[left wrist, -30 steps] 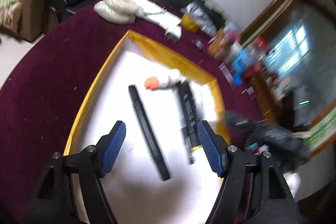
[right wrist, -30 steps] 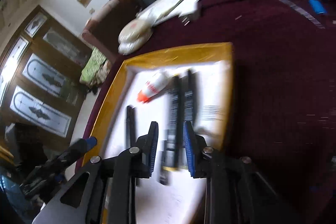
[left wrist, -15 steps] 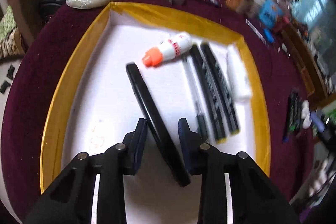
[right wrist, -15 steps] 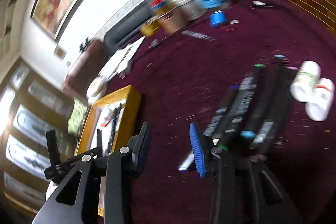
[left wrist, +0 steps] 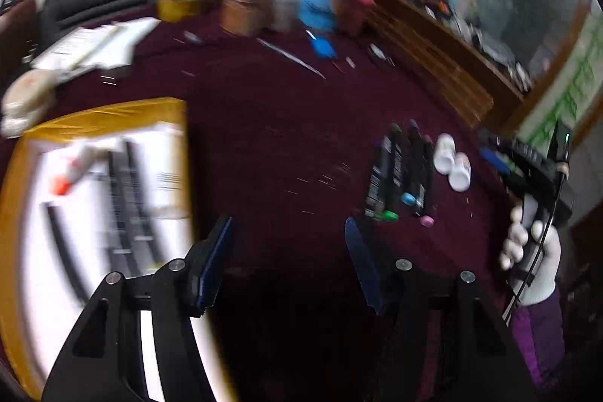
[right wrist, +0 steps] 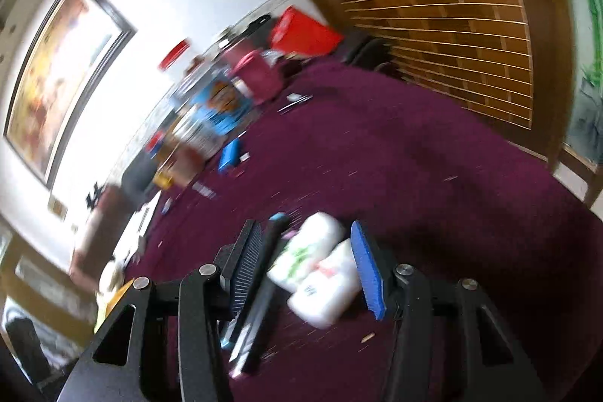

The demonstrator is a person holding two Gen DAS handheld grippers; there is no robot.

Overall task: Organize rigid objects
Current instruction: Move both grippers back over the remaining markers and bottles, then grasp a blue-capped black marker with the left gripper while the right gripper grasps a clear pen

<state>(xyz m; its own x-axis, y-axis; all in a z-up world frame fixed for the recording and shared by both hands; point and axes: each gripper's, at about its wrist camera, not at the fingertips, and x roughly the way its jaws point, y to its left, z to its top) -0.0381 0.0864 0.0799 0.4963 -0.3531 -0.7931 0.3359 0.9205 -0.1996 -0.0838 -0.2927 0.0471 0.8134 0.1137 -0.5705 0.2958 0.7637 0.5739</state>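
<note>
Right wrist view shows my right gripper [right wrist: 305,266] spread wide around two white bottles [right wrist: 320,274] lying on the maroon cloth [right wrist: 433,176], touching neither. Left gripper [left wrist: 288,262] gapes empty between the yellow-rimmed tray [left wrist: 11,183] and the markers [left wrist: 399,172].

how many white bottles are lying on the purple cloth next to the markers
2. Both lie side by side just right of the markers: one white bottle nearer them, the other bottle beside it. The right gripper hovers over them, jaws open.
</note>
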